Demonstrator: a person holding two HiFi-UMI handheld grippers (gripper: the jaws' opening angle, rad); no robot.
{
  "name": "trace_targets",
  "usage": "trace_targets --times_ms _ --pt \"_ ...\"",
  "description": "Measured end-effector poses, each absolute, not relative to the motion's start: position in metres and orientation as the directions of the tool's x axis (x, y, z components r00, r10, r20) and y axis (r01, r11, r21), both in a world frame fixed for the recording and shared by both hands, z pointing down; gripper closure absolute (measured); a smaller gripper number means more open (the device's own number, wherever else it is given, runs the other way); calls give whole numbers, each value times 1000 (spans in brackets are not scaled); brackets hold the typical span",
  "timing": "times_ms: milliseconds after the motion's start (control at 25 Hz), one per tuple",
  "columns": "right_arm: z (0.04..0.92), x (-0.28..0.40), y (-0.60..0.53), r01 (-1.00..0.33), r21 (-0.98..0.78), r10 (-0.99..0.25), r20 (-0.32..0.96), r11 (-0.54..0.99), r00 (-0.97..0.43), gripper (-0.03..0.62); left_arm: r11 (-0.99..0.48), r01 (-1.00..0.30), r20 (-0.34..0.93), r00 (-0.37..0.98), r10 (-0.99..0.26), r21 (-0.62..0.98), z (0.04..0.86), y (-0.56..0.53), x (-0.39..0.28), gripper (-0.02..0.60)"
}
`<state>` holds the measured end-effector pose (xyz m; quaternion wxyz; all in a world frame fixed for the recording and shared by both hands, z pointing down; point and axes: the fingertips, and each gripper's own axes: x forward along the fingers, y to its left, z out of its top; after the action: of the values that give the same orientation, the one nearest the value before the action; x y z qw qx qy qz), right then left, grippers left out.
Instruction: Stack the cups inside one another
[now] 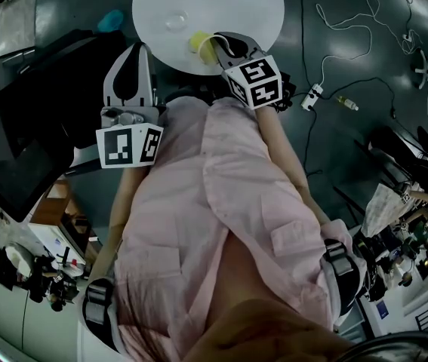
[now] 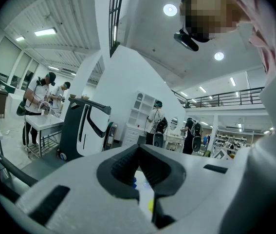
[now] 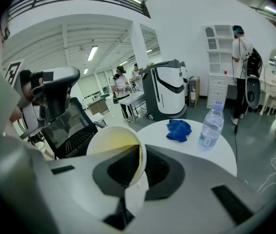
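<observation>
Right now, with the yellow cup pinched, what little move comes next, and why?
Probably carry the yellow cup sideways over the clear cup on the white table and lower it in. The right hand-held gripper pinches its wall, and the clear cup stands close beside it.

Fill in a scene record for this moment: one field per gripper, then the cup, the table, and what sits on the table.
right gripper: shut on the cup's wall
cup: yellow inside, tilted with its mouth to one side, held over the table's near edge
left gripper: jaws together, nothing between them, short of the table
table: round, white
on table: blue cloth; bottle, upright, beside the cloth; a small clear round thing, perhaps another cup, too faint to be sure
</observation>
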<state>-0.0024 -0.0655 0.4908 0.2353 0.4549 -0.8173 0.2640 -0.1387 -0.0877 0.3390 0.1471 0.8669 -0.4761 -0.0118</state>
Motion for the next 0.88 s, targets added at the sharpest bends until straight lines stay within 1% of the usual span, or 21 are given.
trace_targets --times_ms 880 --pt "529 -12 -61 -839 -182 -517 715 513 -471 556 -495 -828 116 537 -835 264 338 -83 -144 566"
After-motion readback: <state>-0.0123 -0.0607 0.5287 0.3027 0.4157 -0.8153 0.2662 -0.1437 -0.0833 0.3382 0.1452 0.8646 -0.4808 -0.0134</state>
